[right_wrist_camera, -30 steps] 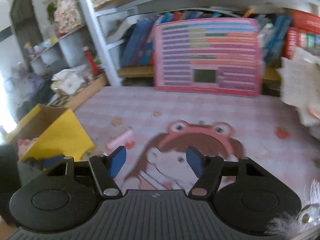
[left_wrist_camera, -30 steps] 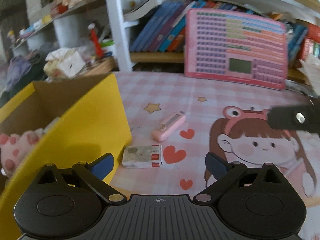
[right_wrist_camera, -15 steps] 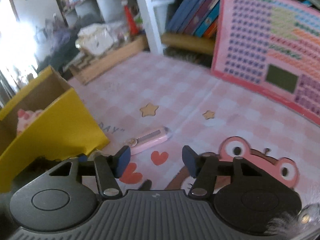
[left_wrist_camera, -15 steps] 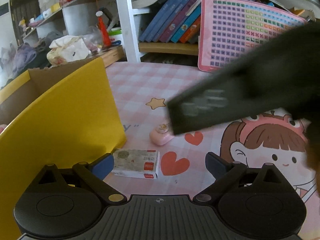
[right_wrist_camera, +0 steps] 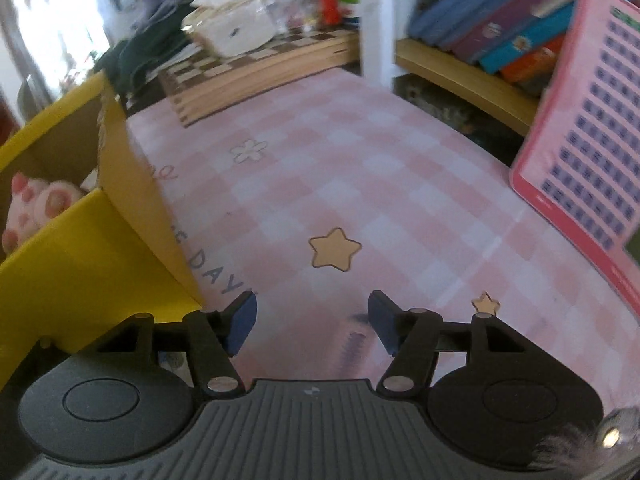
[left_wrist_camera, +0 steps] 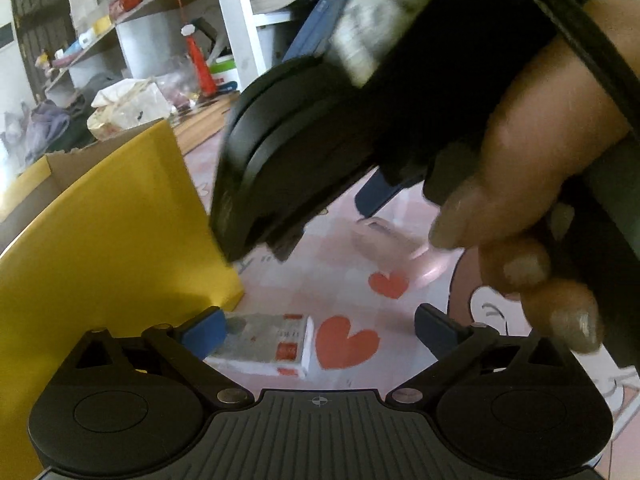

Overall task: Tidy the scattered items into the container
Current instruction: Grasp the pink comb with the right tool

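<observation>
1. The right gripper [right_wrist_camera: 310, 322] has swung in over the pink cutter [left_wrist_camera: 394, 246] beside the yellow box [left_wrist_camera: 120, 220]; jaws half open, just reopening, empty
2. The left gripper [left_wrist_camera: 320, 330] hangs wide open over the eraser [left_wrist_camera: 264, 344] at the box corner; both items remain outside

Desk covered by pink-and-white checked mat [right_wrist_camera: 360, 184] printed with stars, flower, red hearts. White shelf upright [right_wrist_camera: 376, 20] at far edge of desk. Wooden shelf board [right_wrist_camera: 460, 76] beside it carries leaning row of blue, purple, orange books [right_wrist_camera: 500, 28]. Pink chart board [right_wrist_camera: 588, 132] stands propped at right. Wooden chessboard [right_wrist_camera: 256, 68] at far left edge of mat, crumpled white bag [right_wrist_camera: 236, 28] on it. Grey cluttered shelves [left_wrist_camera: 88, 44] further left. Strong daylight glare [right_wrist_camera: 52, 20] at upper left.
</observation>
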